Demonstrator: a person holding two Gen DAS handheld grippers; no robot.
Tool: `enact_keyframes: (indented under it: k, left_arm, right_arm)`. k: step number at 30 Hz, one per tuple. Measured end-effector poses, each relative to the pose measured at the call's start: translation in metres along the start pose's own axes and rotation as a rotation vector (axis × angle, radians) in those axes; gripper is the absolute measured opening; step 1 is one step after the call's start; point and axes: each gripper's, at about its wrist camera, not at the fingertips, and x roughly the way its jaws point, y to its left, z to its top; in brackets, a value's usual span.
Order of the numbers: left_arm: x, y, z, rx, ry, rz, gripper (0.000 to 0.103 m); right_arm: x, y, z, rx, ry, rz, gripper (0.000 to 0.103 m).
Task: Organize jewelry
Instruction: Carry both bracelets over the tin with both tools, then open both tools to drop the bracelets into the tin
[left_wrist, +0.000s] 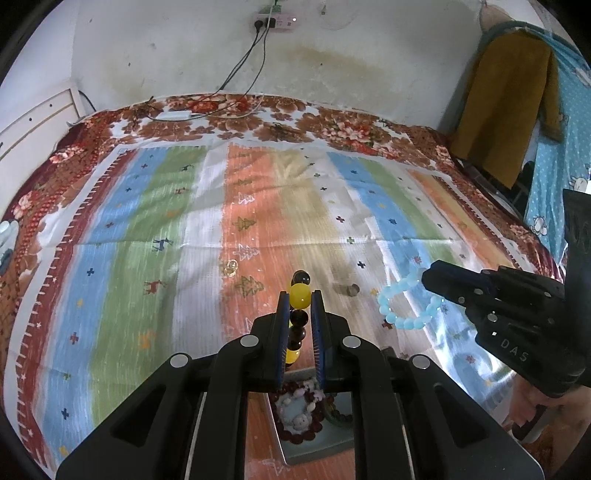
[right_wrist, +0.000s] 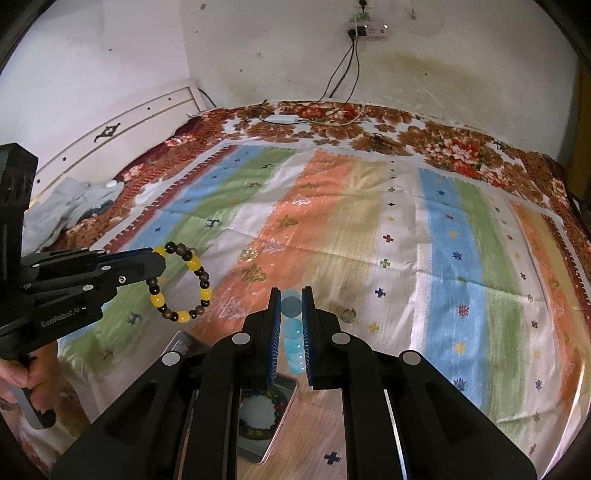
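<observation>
Yellow-and-dark bead bracelet (right_wrist: 180, 282): pinched in the narrowly closed left gripper (left_wrist: 300, 295), hanging above the tray (left_wrist: 314, 448).
Pale blue bead bracelet (left_wrist: 408, 303): clamped in the nearly closed right gripper (right_wrist: 291, 295), up and right of the tray.
Tray: just below both grippers, already holding bead bracelets.
Risk: thin single-bead grips; a tilt could let either loop slip onto the striped cloth (left_wrist: 184, 229) beside the tray.
Obstruction: grippers near each other over the tray; they may collide.
Surroundings: small clear bead item (left_wrist: 230, 267) and grey piece (left_wrist: 350, 289) beyond the tray.
</observation>
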Motion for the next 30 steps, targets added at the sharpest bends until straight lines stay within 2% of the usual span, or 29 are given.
enact_keyframes:
  k: [15,18,23,24,26,28,30]
  left_arm:
    - [-0.019,-0.014,-0.030,0.018,0.002,-0.039,0.011]
    - [-0.019,-0.012,-0.035,-0.010,0.027,-0.070,0.011]
    - [-0.015,-0.013,-0.042,-0.015,0.065,-0.079,0.012]
    - [-0.014,-0.012,-0.042,-0.020,0.069,-0.076,0.019]
    - [-0.014,-0.013,-0.042,-0.012,0.060,-0.051,0.026]
    - [-0.014,-0.010,-0.042,-0.022,0.060,-0.036,0.031]
    - [-0.012,-0.005,-0.041,-0.041,0.062,-0.022,0.043]
  right_arm:
    - [-0.013,0.022,-0.026,-0.044,0.034,0.041,0.012]
    - [-0.013,0.024,-0.030,-0.045,0.051,0.055,0.012]
    - [-0.012,0.026,-0.037,-0.045,0.082,0.084,0.013]
    - [-0.012,0.024,-0.038,-0.033,0.083,0.082,0.015]
    - [-0.013,0.021,-0.038,-0.018,0.082,0.077,0.027]
    - [-0.014,0.017,-0.036,-0.009,0.071,0.065,0.030]
    - [-0.015,0.012,-0.036,-0.003,0.065,0.049,0.037]
